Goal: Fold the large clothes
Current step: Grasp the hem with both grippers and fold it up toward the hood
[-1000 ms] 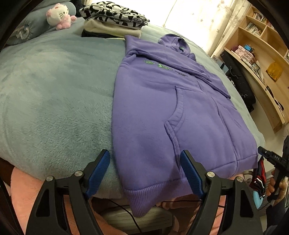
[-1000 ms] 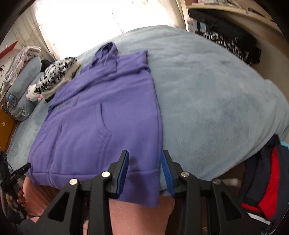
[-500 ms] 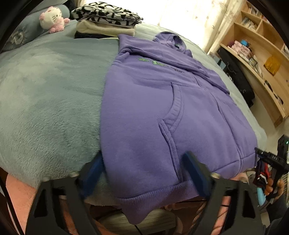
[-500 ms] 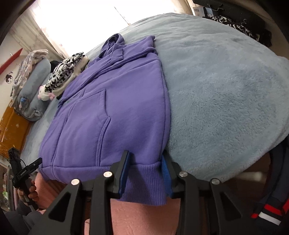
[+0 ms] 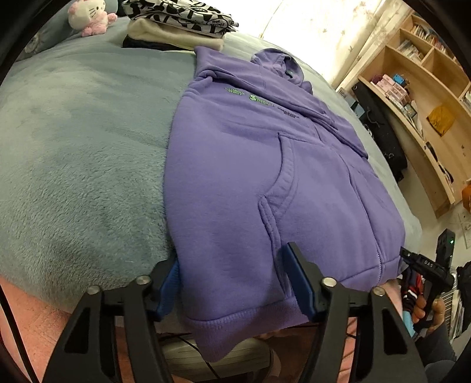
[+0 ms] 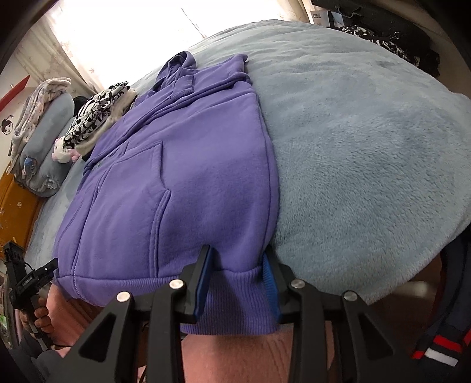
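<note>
A purple hoodie (image 5: 265, 165) lies flat on the bed, sleeves folded in, hood at the far end, its ribbed hem hanging over the near edge. It also shows in the right wrist view (image 6: 182, 176). My left gripper (image 5: 235, 282) is open, its blue pads straddling the hem's left corner; the left pad is partly hidden by the cloth. My right gripper (image 6: 238, 280) is open, its pads either side of the hem's right corner. The cloth sits between the fingers of both grippers; no squeeze shows.
A grey-blue fleece blanket (image 5: 73, 147) covers the bed. A stack of folded clothes (image 5: 176, 23) and a pink-and-white plush toy (image 5: 88, 16) sit at the far end. Wooden shelves (image 5: 426, 88) stand to the right. Pillows (image 6: 44, 147) lie at the head.
Both grippers have moved forward onto the hoodie's hem, so its two corners now sit between the open fingers. The hoodie itself has not moved.
</note>
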A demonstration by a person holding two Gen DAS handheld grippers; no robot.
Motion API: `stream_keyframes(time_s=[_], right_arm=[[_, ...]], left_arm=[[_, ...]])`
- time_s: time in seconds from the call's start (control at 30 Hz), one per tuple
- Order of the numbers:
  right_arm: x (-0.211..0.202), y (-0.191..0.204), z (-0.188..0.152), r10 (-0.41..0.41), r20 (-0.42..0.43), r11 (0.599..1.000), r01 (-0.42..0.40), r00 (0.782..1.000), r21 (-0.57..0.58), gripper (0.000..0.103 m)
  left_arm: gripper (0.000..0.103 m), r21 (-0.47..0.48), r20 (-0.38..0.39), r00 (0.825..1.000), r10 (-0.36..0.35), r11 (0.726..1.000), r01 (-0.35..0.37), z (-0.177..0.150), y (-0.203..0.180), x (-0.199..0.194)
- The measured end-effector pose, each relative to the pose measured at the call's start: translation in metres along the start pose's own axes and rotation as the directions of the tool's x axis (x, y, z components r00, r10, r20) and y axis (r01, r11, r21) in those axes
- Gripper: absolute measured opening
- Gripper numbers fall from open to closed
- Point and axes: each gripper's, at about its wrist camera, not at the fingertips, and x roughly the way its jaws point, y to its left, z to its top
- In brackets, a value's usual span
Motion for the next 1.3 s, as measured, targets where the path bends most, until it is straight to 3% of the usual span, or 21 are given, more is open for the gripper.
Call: stream_keyframes(time_s=[0.07,0.17,0.27,0.47,0.73,0.93,1.07,1.3], right_arm=[[-0.003,0.005,0.0,-0.02,-0.003,1.0,0.02,1.0,-0.004,0.018],[-0.015,0.014,0.003,-0.047,0.009,0.999,0.047,0.999,-0.015,0.01],[-0.031,0.02,0.007,-0.039,0.041,0.999,0.04,0.998,-0.017,0.009],[-0.078,0.04,0.022,0.071,0.155,0.997,-0.069,0.985,-0.021,0.008],[-0.133,0.073,0.034,0.194,0.259,0.981,-0.18,0.946,-0.076,0.008],[-0.163,0.062,0.053,0.239,0.33,0.969,-0.248,0.913,-0.015,0.008],[-0.157,0.046,0.078,0.252,0.358,0.953,-0.295,0.899,0.071,0.008],[-0.094,0.038,0.148,0.258,0.326,0.928,-0.327,0.909,0.177,0.008]], left_arm=[[0.022,0.003,-0.024,1.0,-0.016,1.0,0.016,0.002,-0.007,0.001],[0.012,0.004,-0.047,0.999,0.009,1.0,-0.009,0.01,-0.018,-0.003],[0.01,0.031,-0.043,0.999,0.029,0.999,-0.028,0.016,-0.032,-0.014],[0.009,-0.031,0.068,0.991,-0.114,0.993,0.117,0.036,-0.047,-0.061],[0.009,-0.046,0.153,0.966,-0.209,0.975,0.218,0.049,-0.07,-0.108],[0.009,-0.144,0.212,0.952,-0.221,0.957,0.254,0.071,-0.043,-0.144],[0.009,-0.224,0.223,0.95,-0.22,0.937,0.269,0.093,-0.024,-0.139],[0.009,-0.287,0.202,0.959,-0.2,0.924,0.253,0.164,-0.012,-0.079]])
